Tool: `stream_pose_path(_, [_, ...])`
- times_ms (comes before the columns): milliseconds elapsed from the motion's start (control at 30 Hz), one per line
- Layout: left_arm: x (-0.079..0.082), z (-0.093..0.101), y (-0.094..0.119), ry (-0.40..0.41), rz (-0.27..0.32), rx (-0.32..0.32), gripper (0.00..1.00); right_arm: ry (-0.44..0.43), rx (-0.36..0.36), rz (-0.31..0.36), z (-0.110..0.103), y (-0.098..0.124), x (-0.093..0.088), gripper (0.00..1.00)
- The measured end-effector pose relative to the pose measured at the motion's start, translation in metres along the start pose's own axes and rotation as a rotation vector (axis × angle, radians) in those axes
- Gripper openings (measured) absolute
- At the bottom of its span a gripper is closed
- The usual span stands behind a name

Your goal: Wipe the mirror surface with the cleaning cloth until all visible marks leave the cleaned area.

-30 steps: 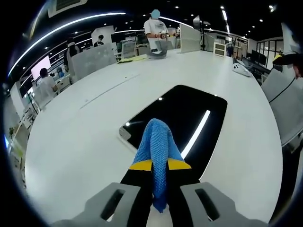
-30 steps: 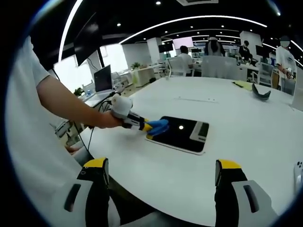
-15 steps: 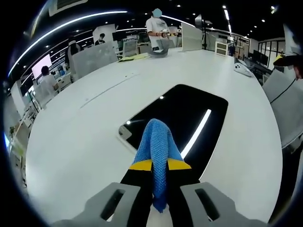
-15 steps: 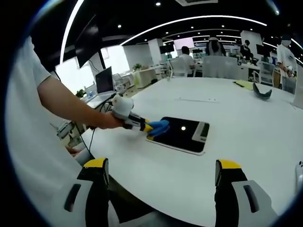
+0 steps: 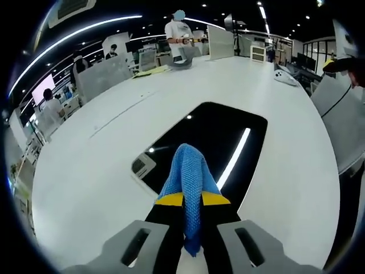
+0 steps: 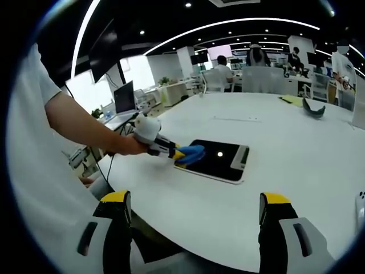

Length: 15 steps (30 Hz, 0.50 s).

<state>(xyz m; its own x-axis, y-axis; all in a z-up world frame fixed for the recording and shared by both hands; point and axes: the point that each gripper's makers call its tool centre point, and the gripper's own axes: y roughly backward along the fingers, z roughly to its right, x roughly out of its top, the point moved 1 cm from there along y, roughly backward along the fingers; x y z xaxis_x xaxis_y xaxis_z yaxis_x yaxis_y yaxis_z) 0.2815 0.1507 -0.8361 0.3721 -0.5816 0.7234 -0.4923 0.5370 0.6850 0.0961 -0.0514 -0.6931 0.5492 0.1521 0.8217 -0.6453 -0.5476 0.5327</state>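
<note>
1. Left gripper (image 5: 193,200), bottom centre of the left gripper view: its yellow-tipped black jaws are clamped on a blue knitted cleaning cloth (image 5: 190,174), whose bunched end projects forward over the near edge of the mirror.
2. Right gripper (image 6: 195,220), bottom of the right gripper view: jaws stand wide apart, holding nothing, well back from the work.
3. The flat dark rectangular mirror with rounded corners (image 5: 219,137) lies on the white round table (image 5: 85,171), centre frame. Its surface reflects ceiling lights; whether marks remain cannot be told.
4. Step in hand, by judgement: wiping at the mirror's near end. The next move calls for pressing the cloth down and stroking toward the far end, keeping the mirror in frame.
5. The right gripper view adds the person's forearm and hand (image 6: 122,145) at centre left, and the cloth touching the mirror's corner.
</note>
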Motion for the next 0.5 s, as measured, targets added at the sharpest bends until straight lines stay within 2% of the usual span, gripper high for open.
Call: stream_pose_path(500, [0.008, 0.011, -0.006, -0.012, -0.006, -0.011, 0.06, -0.003, -0.015, 0.004, 0.006, 0.011, -0.004, 0.93])
